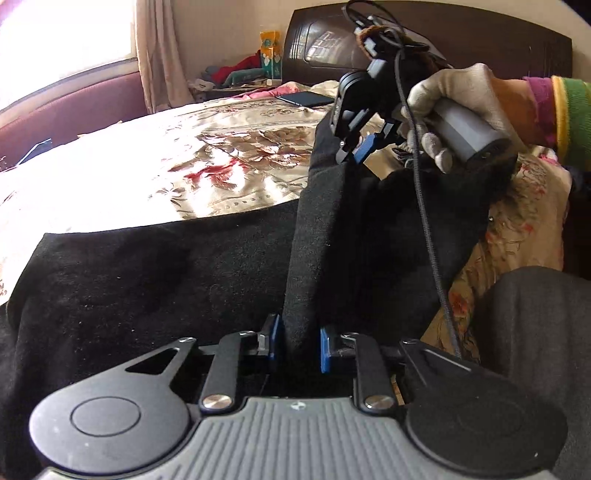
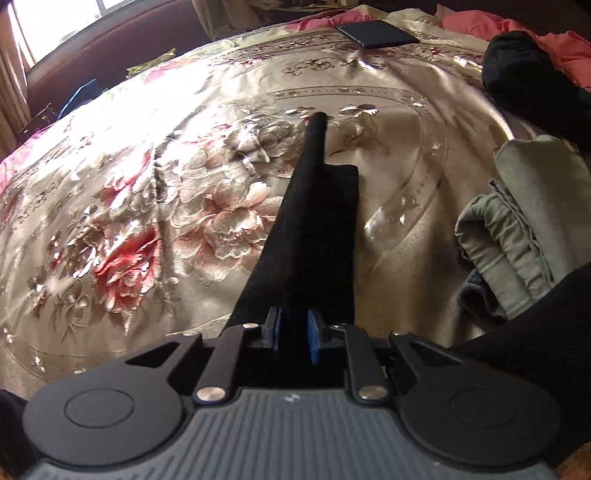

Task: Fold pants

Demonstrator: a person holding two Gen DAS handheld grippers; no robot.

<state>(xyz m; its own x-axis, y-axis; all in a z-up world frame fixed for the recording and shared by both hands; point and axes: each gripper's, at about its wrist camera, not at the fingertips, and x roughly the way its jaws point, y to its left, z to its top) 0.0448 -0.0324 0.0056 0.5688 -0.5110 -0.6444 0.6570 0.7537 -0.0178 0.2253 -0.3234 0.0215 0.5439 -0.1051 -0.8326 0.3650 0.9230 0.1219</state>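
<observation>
Both grippers clamped on the black pants (image 1: 147, 280) — left gripper (image 1: 298, 345) and right gripper (image 2: 294, 339) each pinch a raised fold over the bed (image 2: 184, 184). Nearby: phone (image 2: 376, 34), folded grey-green clothes (image 2: 524, 229).

Daylight is pouring through the window (image 1: 66, 33), blowing out the bedspread (image 1: 110, 158) nearby. Fisheye edges are bending; the black pants (image 1: 147, 273) are swallowing detail.
</observation>
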